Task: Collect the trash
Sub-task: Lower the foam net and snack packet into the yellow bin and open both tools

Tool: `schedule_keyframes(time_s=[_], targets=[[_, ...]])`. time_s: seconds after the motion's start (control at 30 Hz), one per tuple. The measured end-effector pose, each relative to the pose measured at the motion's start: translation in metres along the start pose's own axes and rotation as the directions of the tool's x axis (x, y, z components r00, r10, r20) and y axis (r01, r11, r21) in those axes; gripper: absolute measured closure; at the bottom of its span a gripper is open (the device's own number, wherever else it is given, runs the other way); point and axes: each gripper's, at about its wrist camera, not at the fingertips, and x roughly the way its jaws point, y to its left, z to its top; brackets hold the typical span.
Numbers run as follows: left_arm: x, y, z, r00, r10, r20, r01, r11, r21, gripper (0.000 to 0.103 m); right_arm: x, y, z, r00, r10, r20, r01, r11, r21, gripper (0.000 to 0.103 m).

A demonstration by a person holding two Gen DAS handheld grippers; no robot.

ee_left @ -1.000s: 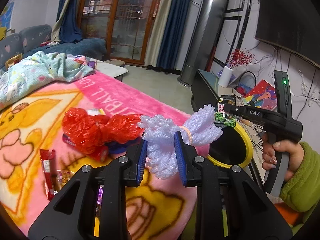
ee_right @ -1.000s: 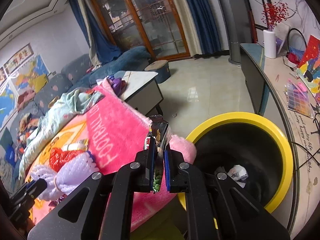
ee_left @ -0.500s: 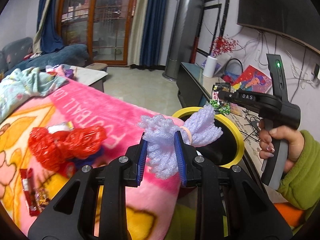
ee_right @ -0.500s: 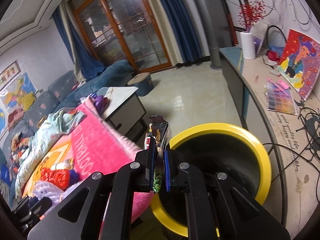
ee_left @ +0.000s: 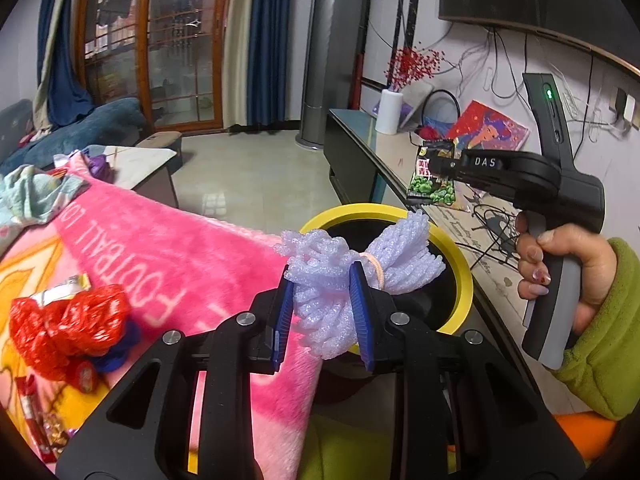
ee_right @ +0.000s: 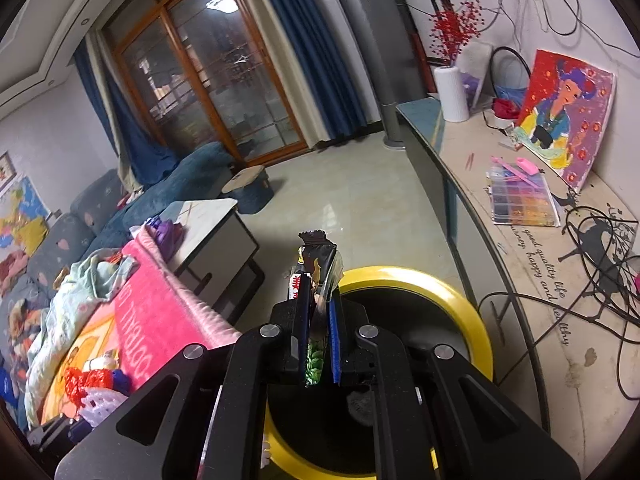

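My left gripper point(ee_left: 322, 300) is shut on a pale purple foam net point(ee_left: 344, 276) tied with a rubber band, held over the near rim of the yellow-rimmed black bin point(ee_left: 464, 276). My right gripper point(ee_right: 318, 320) is shut on a dark snack wrapper with green peas point(ee_right: 318, 268), held above the bin point(ee_right: 476, 320). The right gripper point(ee_left: 432, 166) with its wrapper point(ee_left: 432, 184) also shows in the left wrist view, beyond the bin. A red foam net point(ee_left: 68, 324) and small wrappers point(ee_left: 32, 412) lie on the pink blanket point(ee_left: 168, 248).
A long TV cabinet point(ee_right: 540, 260) with cables, a painting and a bead box runs right of the bin. A low white table point(ee_right: 212, 224) and a blue sofa stand beyond the blanket. Tiled floor point(ee_left: 248, 176) lies behind the bin.
Both grippers have moved toward the bin with their loads. The foam net now hangs over the bin's rim, and the snack wrapper sits above the bin opening.
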Motion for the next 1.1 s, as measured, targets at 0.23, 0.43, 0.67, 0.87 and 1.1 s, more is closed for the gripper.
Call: schedule_keyframes(time_s=[0.23, 0.43, 0.67, 0.87, 1.1], targets=[[0.022, -0.015, 0.000, 0.999, -0.020, -0.036, 0.021, 0.999, 0.029, 0.082, 0.008, -0.020, 0.000, 1.000, -0.015, -0.019, 0.016, 1.000, 0.025, 0.095], [0.039, -0.027, -0.002, 0.997, -0.037, -0.066, 0.041, 0.998, 0.053, 0.081, 0.016, -0.029, -0.001, 0.999, -0.014, -0.034, 0.015, 1.000, 0.028, 0.095], [0.057, -0.037, -0.008, 0.993, -0.056, -0.106, 0.064, 0.995, 0.074, 0.081, 0.028, -0.036, -0.007, 0.998, -0.019, -0.065, 0.021, 0.999, 0.028, 0.094], [0.070, -0.040, -0.009, 0.989, -0.066, -0.135, 0.077, 0.994, 0.078, 0.080, 0.038, -0.044, -0.010, 0.995, -0.024, -0.095, 0.028, 0.999, 0.041, 0.092], [0.083, -0.039, -0.007, 0.986, -0.077, -0.150, 0.086, 0.995, 0.052, 0.072, 0.047, -0.051, -0.014, 0.991, -0.021, -0.129, 0.030, 0.998, 0.063, 0.089]])
